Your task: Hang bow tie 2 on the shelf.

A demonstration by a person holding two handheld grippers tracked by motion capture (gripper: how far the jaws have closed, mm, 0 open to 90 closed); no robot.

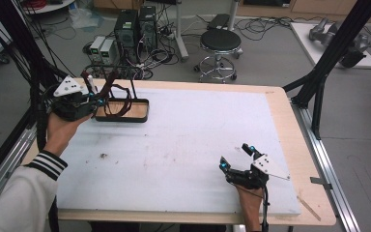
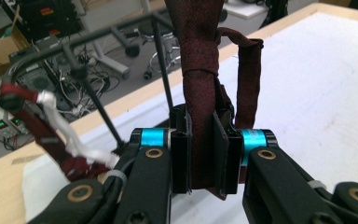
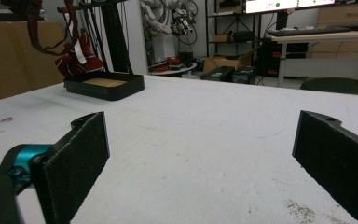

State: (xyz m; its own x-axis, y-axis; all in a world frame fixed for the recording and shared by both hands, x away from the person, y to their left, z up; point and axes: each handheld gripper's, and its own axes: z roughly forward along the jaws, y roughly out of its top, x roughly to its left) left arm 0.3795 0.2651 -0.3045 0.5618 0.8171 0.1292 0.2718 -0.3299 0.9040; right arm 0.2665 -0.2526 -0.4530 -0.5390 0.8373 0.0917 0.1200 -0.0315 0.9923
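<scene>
The wooden counter [image 1: 280,111] with its white foam sheet [image 1: 193,145] is carrying a shallow black tray with a wooden floor [image 1: 140,116] near its far left corner. A thin black metal rack [image 1: 121,72] is standing up out of that tray, and a long dark red fabric strap [image 2: 200,93] is hanging from its bar, draping down toward the tray.

Your left tongs [image 1: 94,99] are hovering just beside the tray's left end, above the counter's left edge, and they are clamping the dark red strap flat between their pads [image 2: 182,154]. The strap is running upright from the pads to the bar.

Your right tongs [image 1: 235,157] are resting near the counter's near right corner, well apart from the tray, standing wide open with bare foam between their pads [image 3: 79,154].
</scene>
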